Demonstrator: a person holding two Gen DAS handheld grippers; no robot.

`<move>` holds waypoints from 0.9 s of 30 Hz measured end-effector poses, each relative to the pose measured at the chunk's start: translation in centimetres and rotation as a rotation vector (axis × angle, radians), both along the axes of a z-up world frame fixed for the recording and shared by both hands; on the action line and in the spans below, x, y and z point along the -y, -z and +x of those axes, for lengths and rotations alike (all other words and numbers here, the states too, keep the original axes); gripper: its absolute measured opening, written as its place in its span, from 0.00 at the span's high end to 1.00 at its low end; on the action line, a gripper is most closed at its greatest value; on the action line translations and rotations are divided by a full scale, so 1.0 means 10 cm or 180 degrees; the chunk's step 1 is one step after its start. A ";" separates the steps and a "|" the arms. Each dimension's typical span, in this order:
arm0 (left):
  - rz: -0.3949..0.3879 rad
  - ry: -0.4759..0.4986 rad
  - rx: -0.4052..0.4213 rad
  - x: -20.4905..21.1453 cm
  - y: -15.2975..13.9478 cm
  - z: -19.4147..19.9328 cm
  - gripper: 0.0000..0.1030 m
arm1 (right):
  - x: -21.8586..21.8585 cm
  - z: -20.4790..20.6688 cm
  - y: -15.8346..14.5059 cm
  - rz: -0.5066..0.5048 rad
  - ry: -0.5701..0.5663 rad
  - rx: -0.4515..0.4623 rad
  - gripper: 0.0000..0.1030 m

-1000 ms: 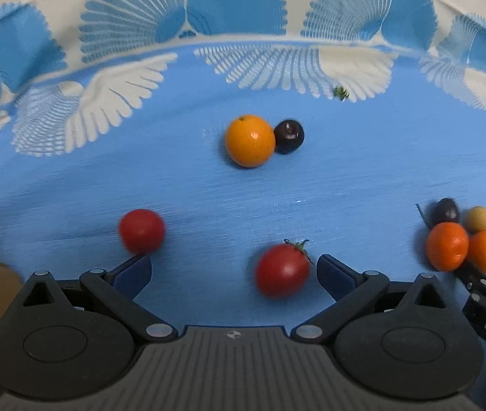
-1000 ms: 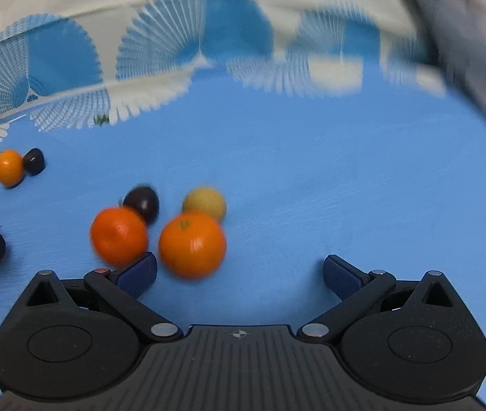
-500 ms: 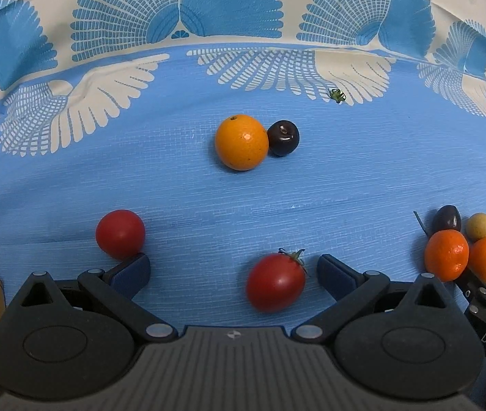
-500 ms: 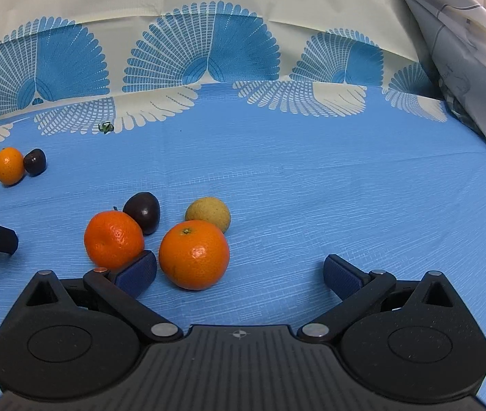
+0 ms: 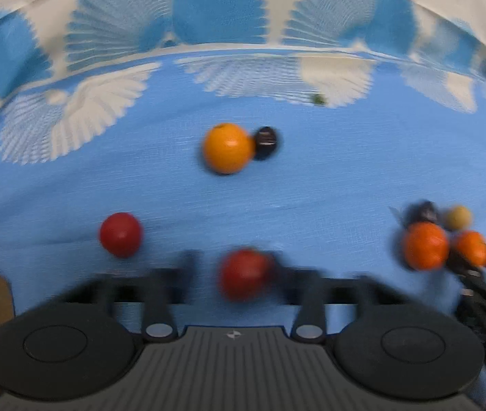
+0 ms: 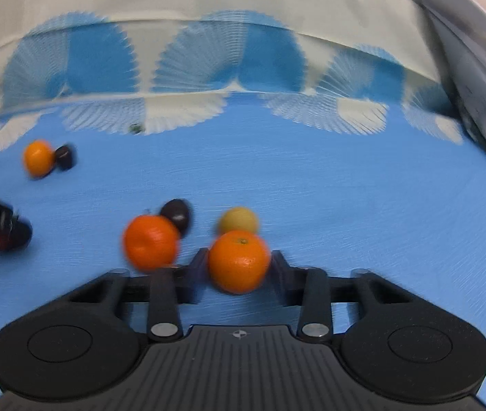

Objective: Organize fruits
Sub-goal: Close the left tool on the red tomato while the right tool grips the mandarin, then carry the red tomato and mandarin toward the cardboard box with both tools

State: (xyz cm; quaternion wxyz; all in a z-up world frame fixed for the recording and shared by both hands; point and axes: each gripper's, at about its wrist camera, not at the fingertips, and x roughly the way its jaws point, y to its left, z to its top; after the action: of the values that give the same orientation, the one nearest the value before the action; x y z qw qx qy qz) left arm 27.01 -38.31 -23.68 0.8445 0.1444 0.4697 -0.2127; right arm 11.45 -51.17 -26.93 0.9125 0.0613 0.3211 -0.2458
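Blue cloth (image 6: 345,205), white fan-patterned border (image 6: 188,113)

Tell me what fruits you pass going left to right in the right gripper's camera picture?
Yellow-orange orange → small dark fruit → bright orange mandarin → dark plum → mandarin between the right gripper's closing jaws.

A home table, by its blue fan-patterned tablecloth (image 6: 345,188) with loose fruit and draped fabric (image 6: 476,68) beside it.
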 end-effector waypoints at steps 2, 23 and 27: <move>0.0001 -0.0040 -0.0036 -0.03 -0.06 -0.06 0.67 | -0.02 -0.03 -0.05 0.0202 -0.0056 0.0017 0.62; -0.0099 -0.0159 0.0174 -1.36 -1.76 -1.53 0.67 | -1.18 -1.39 -1.48 0.0488 -0.0292 0.0595 0.62; -0.0079 -0.0235 0.0218 -1.85 -2.00 -1.85 0.67 | -1.55 -1.68 -1.75 0.0555 -0.0466 0.0707 0.62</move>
State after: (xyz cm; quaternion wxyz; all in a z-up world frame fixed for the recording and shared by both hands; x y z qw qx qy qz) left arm 8.48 -19.83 -3.73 0.8691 0.1236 0.4429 -0.1822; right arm -5.32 -35.65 -9.47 0.9491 0.1435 0.2419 -0.1416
